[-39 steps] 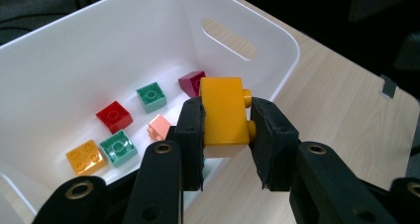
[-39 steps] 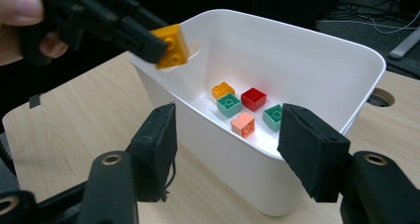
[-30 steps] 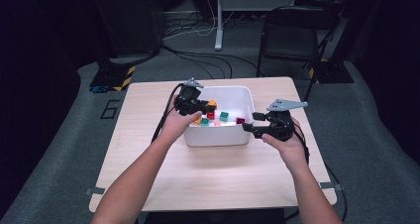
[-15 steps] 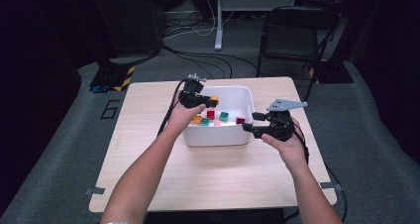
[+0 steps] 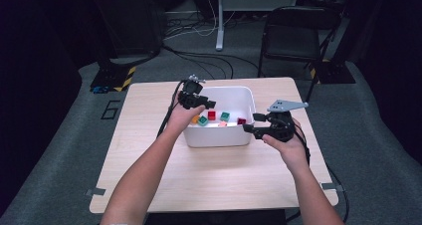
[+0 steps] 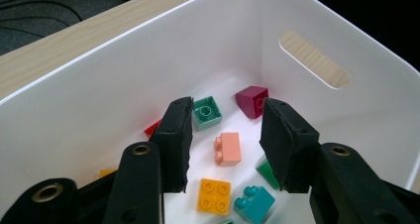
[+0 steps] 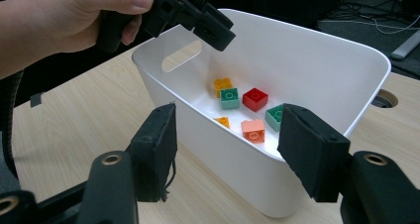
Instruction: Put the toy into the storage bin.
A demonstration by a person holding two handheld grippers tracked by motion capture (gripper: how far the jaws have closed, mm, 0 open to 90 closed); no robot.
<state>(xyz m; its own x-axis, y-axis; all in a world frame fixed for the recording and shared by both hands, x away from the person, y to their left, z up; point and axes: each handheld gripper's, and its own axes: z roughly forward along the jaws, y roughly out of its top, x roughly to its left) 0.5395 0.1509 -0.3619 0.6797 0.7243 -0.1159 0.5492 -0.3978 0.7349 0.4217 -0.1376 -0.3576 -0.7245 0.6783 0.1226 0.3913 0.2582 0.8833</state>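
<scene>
Here the left gripper (image 5: 209, 104) hangs over the left end of the white bin (image 5: 219, 138), which stands on the wooden bench (image 5: 149, 150). Its fingers (image 6: 177, 140) have just been opening and now stand moderately apart with nothing between them, above the loose toy bricks on the bin's floor. In the left gripper view a peach brick (image 6: 229, 148) lies below the gap between the fingers, a yellow brick (image 6: 214, 196) and a teal brick (image 6: 253, 202) lie nearer the camera, a green brick (image 6: 207, 111) and a dark magenta brick (image 6: 252, 101) lie farther in, and a red brick (image 6: 152, 129) peeks out behind the left finger. An oval handle slot (image 6: 314, 65) is cut in the bin's far wall.

The right gripper (image 5: 251, 124) sits at the bin's right end, near its front corner, held by the person's right hand (image 5: 287, 148). In the right gripper view its fingers (image 7: 157, 149) are partly spread with nothing between them, one on each side of the bin's near corner; I cannot tell whether they touch the wall. That view also shows the left hand (image 7: 59, 23) holding its gripper above the bin's far rim.
</scene>
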